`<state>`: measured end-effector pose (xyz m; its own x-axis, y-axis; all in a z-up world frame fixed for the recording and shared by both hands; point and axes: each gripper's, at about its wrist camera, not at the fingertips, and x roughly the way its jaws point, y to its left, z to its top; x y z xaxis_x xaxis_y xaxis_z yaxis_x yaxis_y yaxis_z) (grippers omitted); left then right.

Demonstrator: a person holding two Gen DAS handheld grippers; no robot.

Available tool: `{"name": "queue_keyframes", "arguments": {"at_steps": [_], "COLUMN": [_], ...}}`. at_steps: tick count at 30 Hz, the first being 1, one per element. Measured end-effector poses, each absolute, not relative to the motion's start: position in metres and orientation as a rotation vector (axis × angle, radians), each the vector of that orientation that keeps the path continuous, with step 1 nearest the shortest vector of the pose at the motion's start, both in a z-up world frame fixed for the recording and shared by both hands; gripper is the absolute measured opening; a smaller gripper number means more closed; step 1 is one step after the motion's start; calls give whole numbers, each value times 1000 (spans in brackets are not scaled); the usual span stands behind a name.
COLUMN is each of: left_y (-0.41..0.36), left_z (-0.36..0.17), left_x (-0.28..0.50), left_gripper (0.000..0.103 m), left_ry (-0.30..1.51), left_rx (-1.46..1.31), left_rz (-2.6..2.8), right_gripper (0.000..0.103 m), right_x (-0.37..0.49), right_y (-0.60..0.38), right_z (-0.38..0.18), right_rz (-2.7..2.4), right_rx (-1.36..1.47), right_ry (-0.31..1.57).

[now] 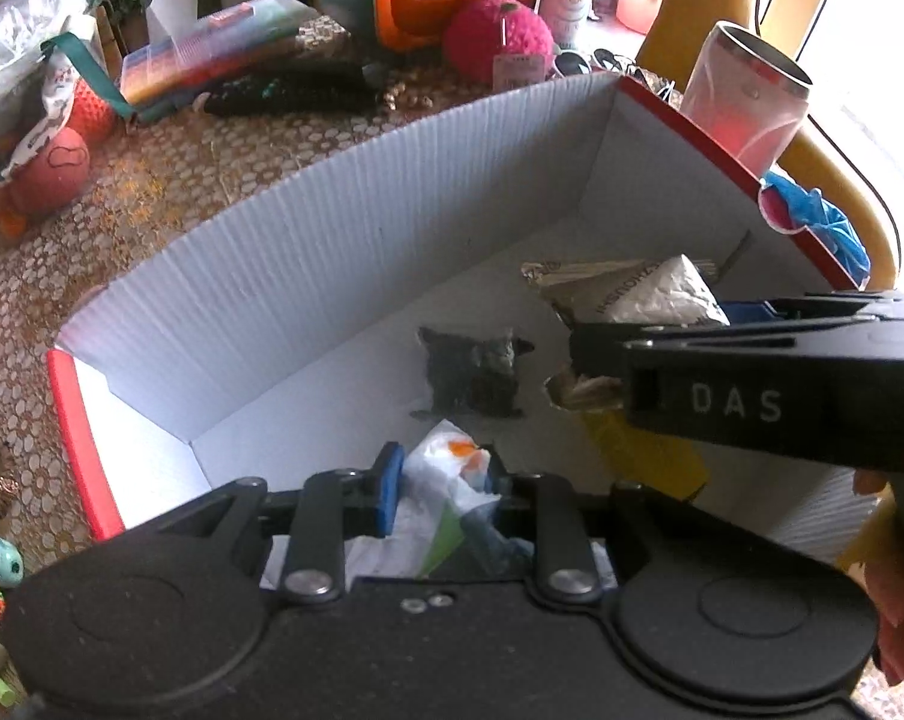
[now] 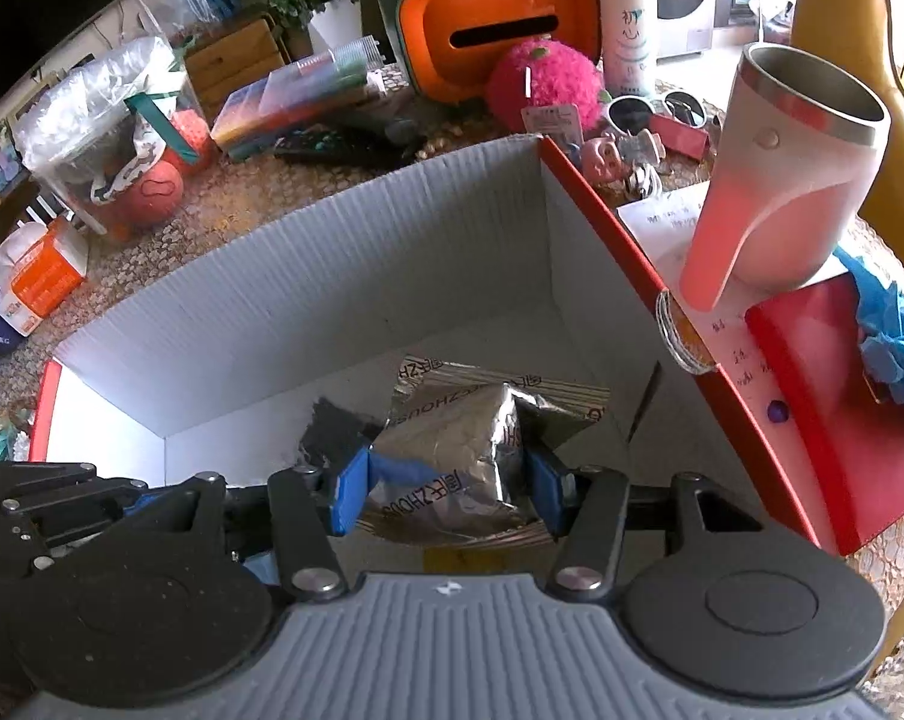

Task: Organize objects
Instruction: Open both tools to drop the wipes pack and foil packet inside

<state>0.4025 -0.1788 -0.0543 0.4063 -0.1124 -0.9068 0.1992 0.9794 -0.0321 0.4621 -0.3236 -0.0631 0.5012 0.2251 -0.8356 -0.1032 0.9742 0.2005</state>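
Cluttered and sunlit, a table with a pebble-patterned cover (image 1: 224, 168) is filling the upper part of both views, and a white corrugated box with a red rim (image 1: 308, 264) is sitting on it at mid-frame. Behind the box, toward the top centre, an orange tissue holder (image 2: 500, 30) and a fuzzy pink ball (image 2: 542, 84) are standing; at the upper right a steel-lined cup (image 2: 794, 180) is resting just beside the box's red edge. In the left wrist view the left gripper (image 1: 443, 495) is pointing down into the box at the lower centre, its blue pads clamping a crumpled white wrapper with an orange spot (image 1: 452, 480), which is bulging up between the fingers. In the right wrist view the right gripper (image 2: 446, 495) is likewise hanging over the box interior at the lower centre, its jaws pressing on the sides of a silver foil packet (image 2: 452, 450) that is sticking out ahead of the fingertips toward the box floor. A dark scrap (image 1: 470, 378) is lying on the white box floor just beyond the left gripper's wrapper and left of the foil packet.
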Motion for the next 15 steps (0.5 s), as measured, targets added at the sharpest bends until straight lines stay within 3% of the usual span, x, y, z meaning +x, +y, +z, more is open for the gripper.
{"name": "queue_keyframes", "arguments": {"at_steps": [15], "left_y": [-181], "left_z": [-56], "left_x": [404], "left_gripper": [34], "left_ry": [1173], "left_rx": [74], "left_rz": [-182], "right_gripper": [57], "right_x": [458], "right_y": [-329], "right_z": [-58], "right_rz": [187], "right_rx": [166], "right_ry": [1019]}}
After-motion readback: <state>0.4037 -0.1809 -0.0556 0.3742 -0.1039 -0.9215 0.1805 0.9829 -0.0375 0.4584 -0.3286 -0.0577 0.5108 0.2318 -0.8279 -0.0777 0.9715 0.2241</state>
